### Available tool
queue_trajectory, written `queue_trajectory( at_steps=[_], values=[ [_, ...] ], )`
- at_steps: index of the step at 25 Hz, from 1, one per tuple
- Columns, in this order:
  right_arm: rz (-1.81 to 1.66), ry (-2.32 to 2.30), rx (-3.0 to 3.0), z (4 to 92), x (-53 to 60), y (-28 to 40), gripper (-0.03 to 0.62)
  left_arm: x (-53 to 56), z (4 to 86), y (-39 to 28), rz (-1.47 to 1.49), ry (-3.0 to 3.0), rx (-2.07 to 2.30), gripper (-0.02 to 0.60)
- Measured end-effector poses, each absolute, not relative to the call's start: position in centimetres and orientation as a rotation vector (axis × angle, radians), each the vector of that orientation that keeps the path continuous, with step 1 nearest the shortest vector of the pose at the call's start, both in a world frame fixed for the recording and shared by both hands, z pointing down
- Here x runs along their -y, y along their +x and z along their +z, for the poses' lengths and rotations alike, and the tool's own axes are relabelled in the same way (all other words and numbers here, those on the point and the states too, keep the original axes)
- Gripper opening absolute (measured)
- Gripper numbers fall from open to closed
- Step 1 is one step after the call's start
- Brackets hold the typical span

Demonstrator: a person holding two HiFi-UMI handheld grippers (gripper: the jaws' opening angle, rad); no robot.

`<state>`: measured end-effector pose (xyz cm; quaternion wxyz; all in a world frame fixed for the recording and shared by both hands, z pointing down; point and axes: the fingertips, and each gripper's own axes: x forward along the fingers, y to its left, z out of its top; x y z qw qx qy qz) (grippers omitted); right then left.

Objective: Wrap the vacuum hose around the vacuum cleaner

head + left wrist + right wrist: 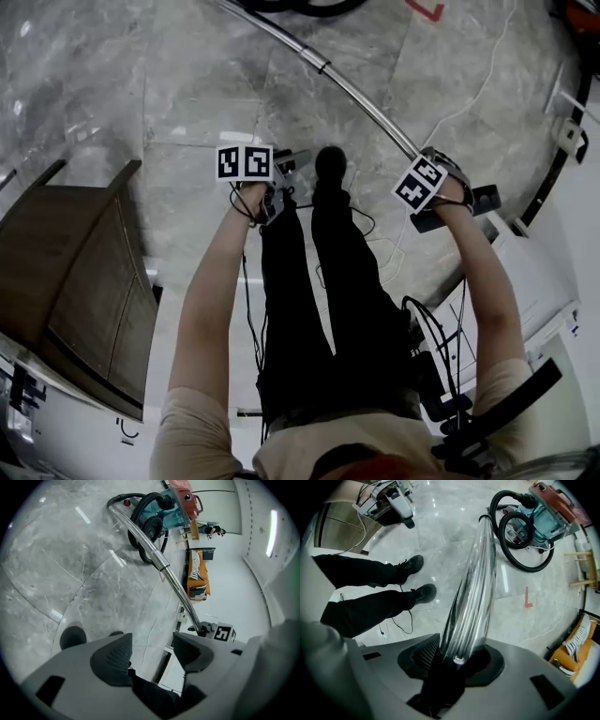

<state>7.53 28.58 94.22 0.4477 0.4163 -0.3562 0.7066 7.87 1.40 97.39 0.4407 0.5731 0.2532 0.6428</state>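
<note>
The teal and red vacuum cleaner (171, 506) stands on the marble floor far ahead, with its black hose (143, 517) coiled beside it. A long chrome wand tube (352, 94) runs from the hose across the floor to my right gripper (433, 161). In the right gripper view the right gripper (457, 656) is shut on the near end of the tube (473, 583), and the vacuum cleaner (541, 513) and hose (520, 534) lie beyond. My left gripper (292, 164) hangs over the person's shoe, apart from the tube. Its jaws (152, 651) stand open with nothing between them.
A dark wooden cabinet (84, 272) stands at the left and white furniture (534, 272) at the right. The person's legs (319, 300) and shoes are between the grippers, with thin cables trailing on the floor. A red tape mark (527, 598) is on the floor.
</note>
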Motion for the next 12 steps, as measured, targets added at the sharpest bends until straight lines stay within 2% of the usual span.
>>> queue_trajectory(
  at_steps=[7,12],
  values=[
    [1.657,0.941,0.842,92.3,-31.1,11.9,0.152,0.1,93.8,3.9,1.63,1.383,-0.694,0.275],
    [1.653,0.89,0.824,89.9,-33.9,13.0,0.152,-1.5,92.8,3.5,1.688,1.413,-0.78,0.275]
  ],
)
